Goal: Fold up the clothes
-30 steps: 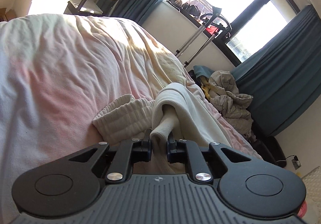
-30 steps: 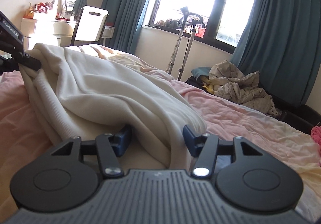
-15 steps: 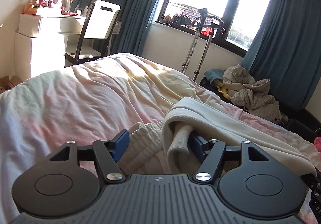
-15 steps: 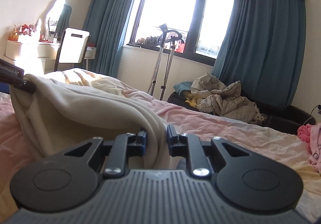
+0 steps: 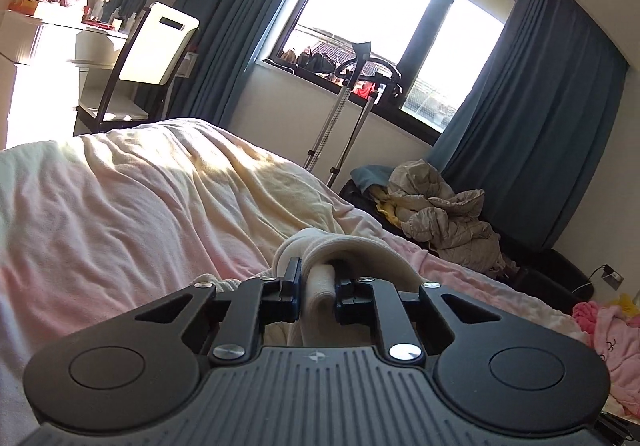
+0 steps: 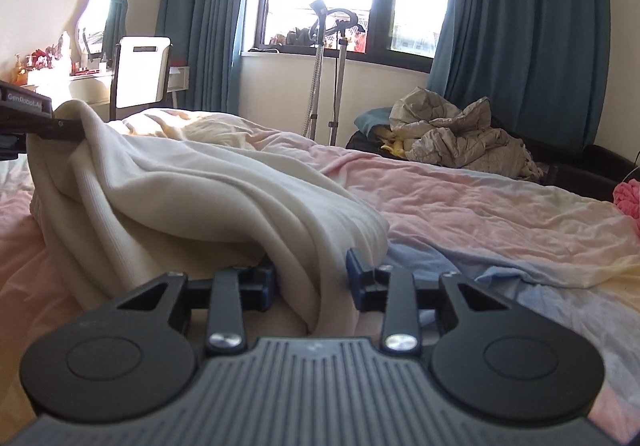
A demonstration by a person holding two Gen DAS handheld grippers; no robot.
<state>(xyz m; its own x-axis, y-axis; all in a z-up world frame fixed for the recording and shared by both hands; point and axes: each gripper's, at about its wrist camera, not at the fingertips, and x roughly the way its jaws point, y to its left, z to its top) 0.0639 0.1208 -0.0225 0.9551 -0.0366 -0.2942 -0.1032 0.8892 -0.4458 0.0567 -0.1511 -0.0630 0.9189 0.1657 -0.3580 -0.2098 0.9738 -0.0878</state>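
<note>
A cream knit garment [image 6: 200, 182] lies bunched on the pink bed sheet [image 6: 480, 198]. My left gripper [image 5: 316, 278] is shut on a rolled fold of the garment [image 5: 360, 246], its jaws closing tight on the cloth. In the right wrist view the left gripper [image 6: 40, 126] holds the garment's far left end lifted off the bed. My right gripper [image 6: 312, 270] sits low at the garment's near edge. Its jaws are opening, and a loose fold hangs between them unpinched.
A white-backed chair [image 5: 160, 42] and a white dresser [image 5: 48, 34] stand beyond the bed at the left. A metal stand [image 5: 352, 106] leans under the window. Crumpled grey bedding [image 5: 440, 214] and pink clothes [image 5: 608, 330] lie at the right.
The left jaws opened wide, then shut again on a fold of the garment. The right jaws closed onto the cloth, then widened. Both views rolled more level.
</note>
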